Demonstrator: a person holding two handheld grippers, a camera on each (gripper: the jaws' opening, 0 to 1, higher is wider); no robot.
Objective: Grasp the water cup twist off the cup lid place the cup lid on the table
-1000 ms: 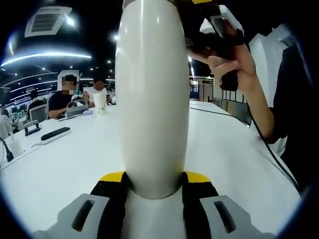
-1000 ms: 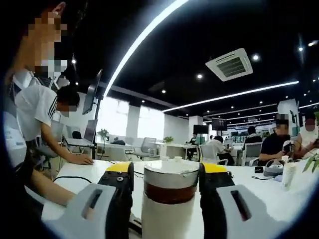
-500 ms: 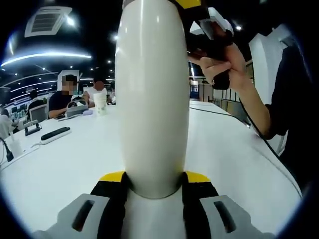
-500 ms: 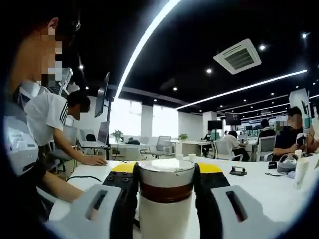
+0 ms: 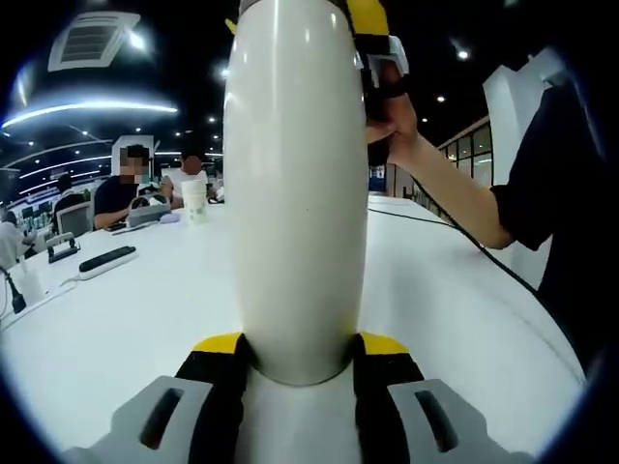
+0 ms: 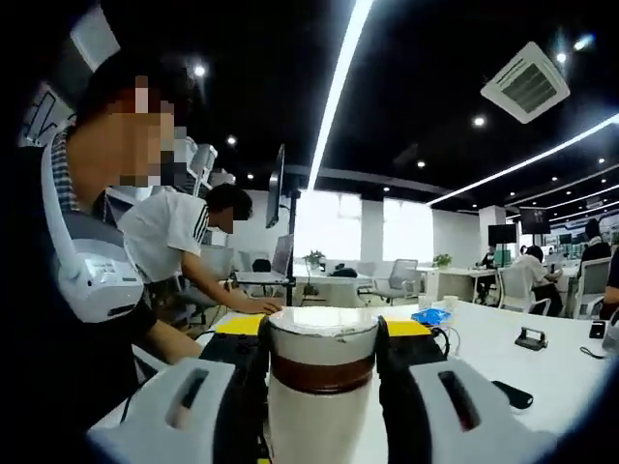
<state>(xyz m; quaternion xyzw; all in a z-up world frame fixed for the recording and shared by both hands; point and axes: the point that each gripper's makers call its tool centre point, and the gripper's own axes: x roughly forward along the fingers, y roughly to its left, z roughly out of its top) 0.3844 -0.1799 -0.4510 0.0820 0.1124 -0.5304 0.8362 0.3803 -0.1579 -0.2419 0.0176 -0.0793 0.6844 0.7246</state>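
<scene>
Both jaw pairs clamp: my left gripper [image 5: 295,362] holds the cup [image 5: 295,184], my right gripper [image 6: 321,358] the lid [image 6: 321,340]; twisting underway, lid not off.

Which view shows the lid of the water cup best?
The right gripper view: the cup lid, white with a brown band, sits between the right gripper fingers. The left gripper view shows mostly the water cup body; its top end is cut off.

Ceiling light strips [image 6: 340,72] glare against a dark ceiling; the white desk [image 5: 126,319] shines; fisheye edges bend.
</scene>
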